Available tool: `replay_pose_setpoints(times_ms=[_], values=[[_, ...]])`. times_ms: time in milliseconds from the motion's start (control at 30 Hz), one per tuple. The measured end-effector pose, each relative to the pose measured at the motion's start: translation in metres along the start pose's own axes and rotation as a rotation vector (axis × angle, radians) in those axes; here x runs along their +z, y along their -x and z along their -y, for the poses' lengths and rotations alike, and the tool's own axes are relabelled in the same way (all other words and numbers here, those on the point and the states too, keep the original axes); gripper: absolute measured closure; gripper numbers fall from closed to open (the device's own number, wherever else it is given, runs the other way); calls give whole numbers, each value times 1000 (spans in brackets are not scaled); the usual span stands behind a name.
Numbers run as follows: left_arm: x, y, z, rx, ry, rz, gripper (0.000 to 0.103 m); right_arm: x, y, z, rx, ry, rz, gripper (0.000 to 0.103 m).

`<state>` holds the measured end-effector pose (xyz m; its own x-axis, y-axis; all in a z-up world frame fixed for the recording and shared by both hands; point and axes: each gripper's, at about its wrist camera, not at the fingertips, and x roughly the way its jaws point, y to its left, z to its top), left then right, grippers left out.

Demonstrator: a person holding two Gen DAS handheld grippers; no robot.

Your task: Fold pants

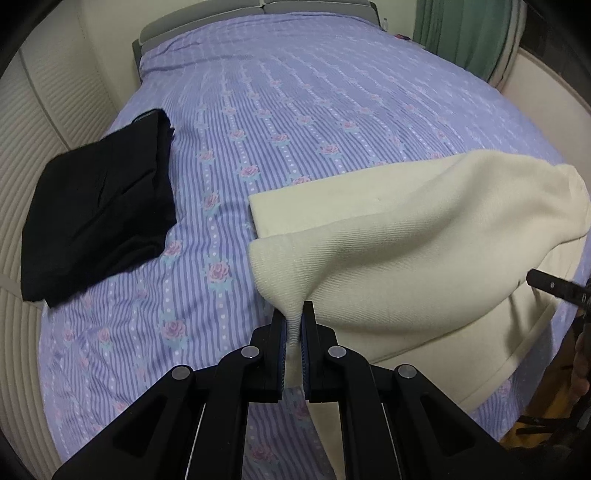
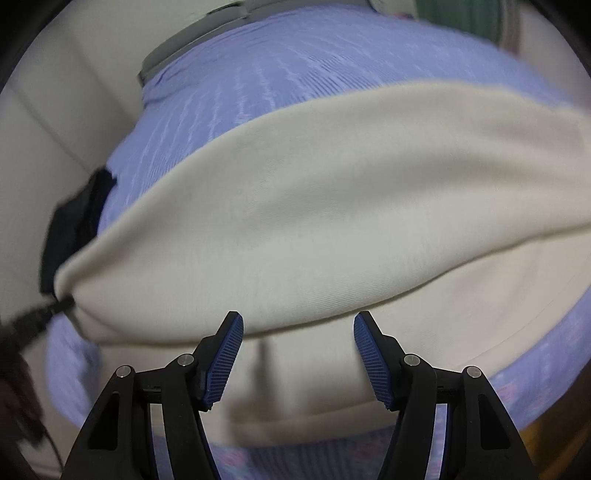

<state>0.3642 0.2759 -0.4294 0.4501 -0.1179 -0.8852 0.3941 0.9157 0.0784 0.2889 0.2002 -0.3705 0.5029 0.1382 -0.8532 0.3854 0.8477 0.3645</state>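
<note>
Cream pants [image 1: 399, 229] lie on the purple striped bed cover [image 1: 280, 110], partly folded over on themselves. My left gripper [image 1: 294, 314] is shut on a pinch of the cream cloth and holds that edge lifted above the bed. In the right wrist view the cream pants [image 2: 332, 206] fill the middle, with the lifted fold hanging over the lower layer. My right gripper [image 2: 298, 325] is open and empty, just in front of the fold's lower edge. The left gripper's tip [image 2: 55, 306] shows at the far left, holding the cloth's corner.
A folded black garment [image 1: 99, 206] lies on the bed's left side, also seen in the right wrist view [image 2: 74, 225]. A cream wall borders the bed on the left. A green curtain [image 1: 465, 29] hangs at the back right. The bed's near edge is at the bottom right.
</note>
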Motion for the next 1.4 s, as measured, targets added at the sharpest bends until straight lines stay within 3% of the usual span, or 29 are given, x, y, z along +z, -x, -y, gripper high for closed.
replay_pose_setpoints(times_ms=[267, 300, 367, 400, 500, 800, 933, 1167, 1300, 1400], values=[[0, -1, 5, 27, 2, -1, 94, 4, -21, 17, 107, -179, -8, 40], [0, -1, 5, 31, 4, 0, 94, 7, -24, 16, 106, -186, -5, 44], [-1, -2, 6, 38, 9, 3, 94, 10, -31, 15, 104, -202, -20, 66], [-2, -2, 8, 43, 13, 6, 94, 10, -33, 15, 101, -213, -32, 83], [-4, 1, 12, 62, 29, 13, 94, 9, -30, 13, 87, -241, -22, 93], [-4, 56, 10, 59, 82, 53, 94, 13, 37, -11, 77, -136, 27, 95], [-9, 77, 15, 27, 59, 18, 94, 16, 68, -14, 90, -72, 23, 95], [-56, 40, 28, 14, 63, -98, 94, -15, 61, 6, 48, -70, -83, 95], [-75, 11, 31, 5, 85, -98, 94, -30, 38, 15, 7, -56, -99, 95], [-82, 7, 30, 9, 100, -79, 88, -31, 18, 21, -10, -57, -118, 95]])
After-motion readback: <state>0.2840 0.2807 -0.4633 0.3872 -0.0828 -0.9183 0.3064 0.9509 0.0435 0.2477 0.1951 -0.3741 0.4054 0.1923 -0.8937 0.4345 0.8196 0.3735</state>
